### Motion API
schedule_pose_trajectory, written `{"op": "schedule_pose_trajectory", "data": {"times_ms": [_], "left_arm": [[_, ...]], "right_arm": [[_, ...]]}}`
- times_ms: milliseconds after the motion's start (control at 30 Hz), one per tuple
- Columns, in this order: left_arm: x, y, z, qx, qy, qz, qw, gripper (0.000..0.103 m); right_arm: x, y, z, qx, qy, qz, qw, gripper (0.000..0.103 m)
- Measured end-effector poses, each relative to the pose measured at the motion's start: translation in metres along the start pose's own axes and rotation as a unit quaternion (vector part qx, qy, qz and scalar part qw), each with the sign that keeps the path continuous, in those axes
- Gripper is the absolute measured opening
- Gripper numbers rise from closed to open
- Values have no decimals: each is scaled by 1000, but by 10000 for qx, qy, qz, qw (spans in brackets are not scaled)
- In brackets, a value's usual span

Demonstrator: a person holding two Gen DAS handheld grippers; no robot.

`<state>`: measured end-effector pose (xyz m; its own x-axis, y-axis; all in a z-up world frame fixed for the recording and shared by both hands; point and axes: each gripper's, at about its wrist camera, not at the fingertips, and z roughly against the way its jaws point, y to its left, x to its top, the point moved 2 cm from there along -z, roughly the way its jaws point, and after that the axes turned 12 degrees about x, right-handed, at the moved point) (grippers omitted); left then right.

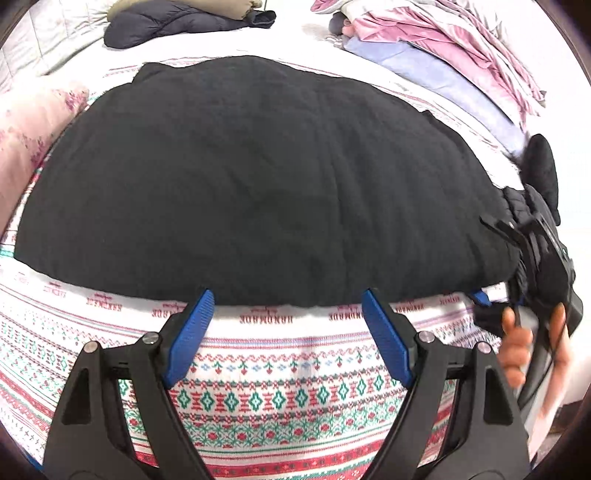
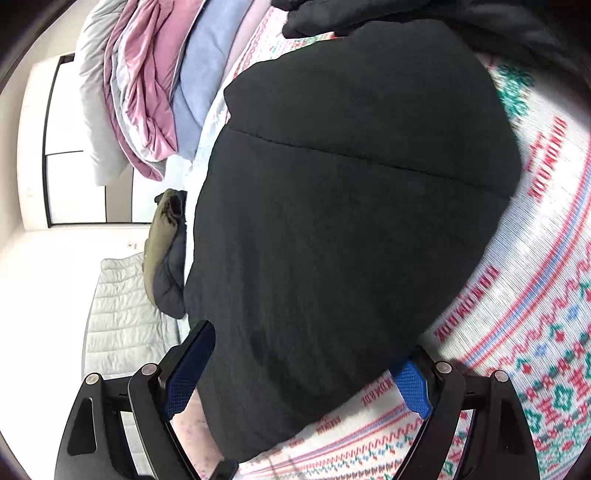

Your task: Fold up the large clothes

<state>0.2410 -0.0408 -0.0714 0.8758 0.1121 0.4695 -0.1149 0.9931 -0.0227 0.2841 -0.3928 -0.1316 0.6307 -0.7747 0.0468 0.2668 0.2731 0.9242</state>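
A large black coat is spread across the middle of the left wrist view, laid flat on a patterned blanket printed with red and green bands. The left gripper is seen at the bottom centre of that frame with its blue pads wide apart and nothing between them; it is held just short of the coat's near edge, over the blanket. At the right edge of the same frame the right gripper is seen against the end of the coat, with a hand wrapped around its handle.

In the right wrist view the coat fills the centre and lies between the spread blue pads of the right gripper; the jaws are parted around the fabric, not clamped on it. A pile of pink and blue bedding is seen in the upper left of that frame, and a dark jacket is seen at the top left of the left wrist view.
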Motion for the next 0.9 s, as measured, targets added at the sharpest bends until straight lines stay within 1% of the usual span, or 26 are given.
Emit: {"op": "schedule_pose_trajectory", "data": {"times_ms": [67, 167, 233, 300, 400, 500, 533, 567, 600, 633, 667, 767, 833, 900], "left_arm": [[-3, 4, 0, -91, -2, -13, 10000, 83], [3, 16, -3, -208, -103, 104, 9997, 83], [12, 35, 0, -213, -375, 437, 9981, 83], [19, 49, -1, -215, -469, 649, 9966, 83], [26, 76, -13, -233, -316, 1066, 9935, 83], [28, 104, -24, -348, -60, 1540, 9874, 83], [28, 112, -25, -376, -39, 1680, 9851, 83], [29, 122, -26, -409, -37, 1855, 9818, 83], [29, 129, -27, -424, -22, 1970, 9795, 83], [29, 134, -30, -457, 14, 2075, 9772, 83], [27, 136, -33, -520, 64, 2179, 9746, 83], [25, 150, -39, -921, 257, 2632, 9600, 83], [24, 155, -35, -1053, 291, 2781, 9543, 83], [24, 161, -31, -1088, 272, 2811, 9531, 83]], "right_arm": [[1, 2, -1, -11, -45, 86, 10000, 92], [2, 3, -2, 43, -136, 139, 9998, 92], [4, 2, 0, 216, -261, 78, 9994, 92], [5, -1, 4, 443, -426, -20, 9981, 92], [8, -4, 3, 552, -630, 24, 9965, 92], [6, 2, 2, 438, -855, 344, 9948, 90], [4, 5, 2, 388, -935, 486, 9937, 84], [3, 8, 4, 352, -1035, 605, 9922, 69], [2, 11, 6, 305, -1110, 702, 9909, 59], [2, 14, 9, 264, -1167, 798, 9896, 43], [2, 17, 12, 239, -1186, 875, 9888, 30], [2, 30, 11, 179, -1158, 1200, 9858, 26], [1, 31, 9, 58, -1174, 1342, 9840, 24], [0, 29, 5, -158, -1230, 1487, 9811, 23]]}}
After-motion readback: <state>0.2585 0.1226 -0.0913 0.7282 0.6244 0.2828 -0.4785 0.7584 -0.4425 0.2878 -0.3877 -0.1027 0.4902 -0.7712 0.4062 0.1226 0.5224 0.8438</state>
